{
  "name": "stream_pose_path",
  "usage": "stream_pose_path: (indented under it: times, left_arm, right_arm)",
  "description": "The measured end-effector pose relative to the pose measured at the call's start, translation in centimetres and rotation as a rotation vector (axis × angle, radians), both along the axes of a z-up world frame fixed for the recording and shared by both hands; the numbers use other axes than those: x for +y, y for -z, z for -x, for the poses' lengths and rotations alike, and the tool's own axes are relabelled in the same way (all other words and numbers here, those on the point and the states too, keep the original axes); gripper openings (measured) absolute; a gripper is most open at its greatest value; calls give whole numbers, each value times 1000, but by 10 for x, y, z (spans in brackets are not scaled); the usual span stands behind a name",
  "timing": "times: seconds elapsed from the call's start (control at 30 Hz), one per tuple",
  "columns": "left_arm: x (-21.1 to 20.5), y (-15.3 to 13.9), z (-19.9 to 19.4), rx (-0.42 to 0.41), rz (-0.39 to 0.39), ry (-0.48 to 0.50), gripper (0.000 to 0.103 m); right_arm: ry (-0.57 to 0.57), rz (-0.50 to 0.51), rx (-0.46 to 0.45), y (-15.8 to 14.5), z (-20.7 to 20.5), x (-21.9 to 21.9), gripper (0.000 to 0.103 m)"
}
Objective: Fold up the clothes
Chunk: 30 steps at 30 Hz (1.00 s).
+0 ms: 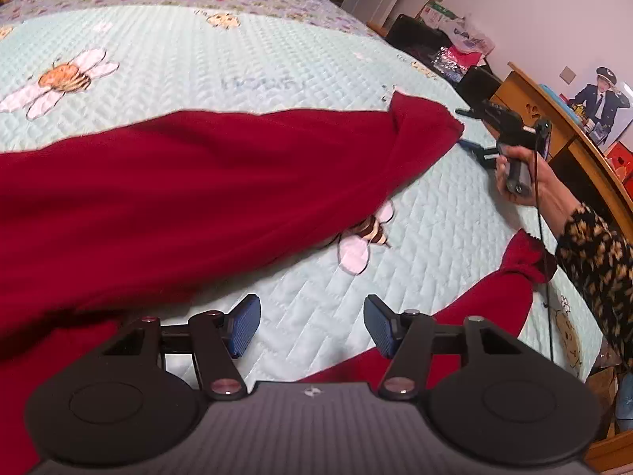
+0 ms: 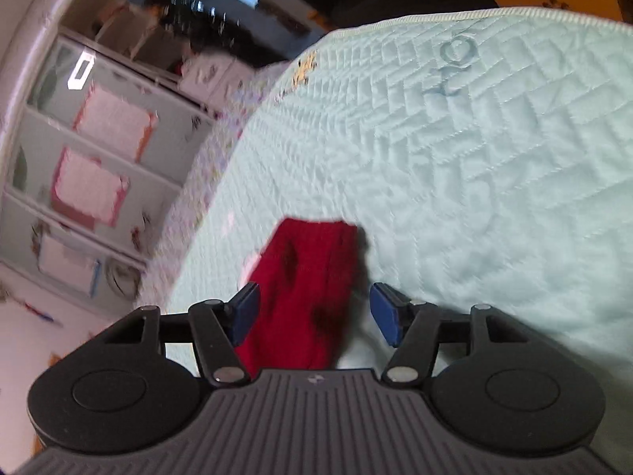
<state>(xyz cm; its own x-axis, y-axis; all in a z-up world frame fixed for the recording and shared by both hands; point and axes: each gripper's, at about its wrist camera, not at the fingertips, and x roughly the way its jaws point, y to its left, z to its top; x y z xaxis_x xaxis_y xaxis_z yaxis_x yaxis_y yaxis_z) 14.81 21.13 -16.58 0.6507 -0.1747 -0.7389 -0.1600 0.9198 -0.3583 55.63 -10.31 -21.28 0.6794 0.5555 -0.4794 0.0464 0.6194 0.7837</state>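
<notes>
A dark red garment [image 1: 190, 190] lies stretched across the pale green quilted bedspread [image 1: 237, 59]. One red sleeve [image 1: 502, 293] lies apart at the lower right. My left gripper [image 1: 312, 324] is open just above the bedspread, in the gap between the garment's body and that sleeve, with nothing between its blue pads. My right gripper [image 1: 466, 128], held in a hand, is at the garment's far right corner. In the right wrist view my right gripper [image 2: 315, 312] is open. The red cloth end [image 2: 308, 277] lies loose between its pads, close to the left one and clear of the right.
A person's patterned sleeve [image 1: 593, 253] reaches in from the right, with a black cable hanging below it. A wooden desk [image 1: 554, 134] runs along the bed's right side, with bags [image 1: 459, 51] beyond it. A pale wardrobe [image 2: 99, 150] stands past the bed.
</notes>
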Motion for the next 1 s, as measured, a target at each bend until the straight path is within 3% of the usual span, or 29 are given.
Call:
stream_pose_path:
  times: [0.1, 0.17, 0.2, 0.27, 0.33, 0.5, 0.6, 0.7, 0.83, 0.93, 1.0]
  left_arm:
    - [11, 9, 0, 23, 51, -33, 60]
    - [19, 15, 0, 32, 105, -61, 60]
    - [22, 17, 1, 33, 128, -71, 60]
    - [27, 18, 3, 27, 156, -84, 60]
    - [29, 17, 5, 24, 158, -90, 60]
    - [30, 4, 6, -2, 105, -93, 60]
    - [33, -10, 8, -60, 81, -101, 60]
    - [35, -17, 12, -97, 71, -100, 60]
    - [38, -14, 15, -72, 79, -102, 60]
    - [43, -15, 22, -68, 75, -125, 60]
    - [48, -19, 29, -80, 79, -150, 60]
  right_arm:
    - [-10, 38, -33, 2, -7, 15, 61]
    - [-28, 82, -33, 2, -12, 22, 39]
    - [-37, 104, -33, 3, -14, 26, 7]
    - [-44, 160, -45, -5, -12, 37, 8]
    - [-77, 194, -116, -29, -7, 54, 8]
    - [-99, 58, -407, -125, 7, 70, 8]
    - [-15, 56, -402, -142, 2, 42, 8]
    - [53, 130, -283, -109, -3, 14, 8]
    - [144, 183, -2, -10, -2, -26, 6]
    - [162, 18, -73, 22, 14, -50, 6]
    - [150, 54, -61, 16, 12, -47, 8]
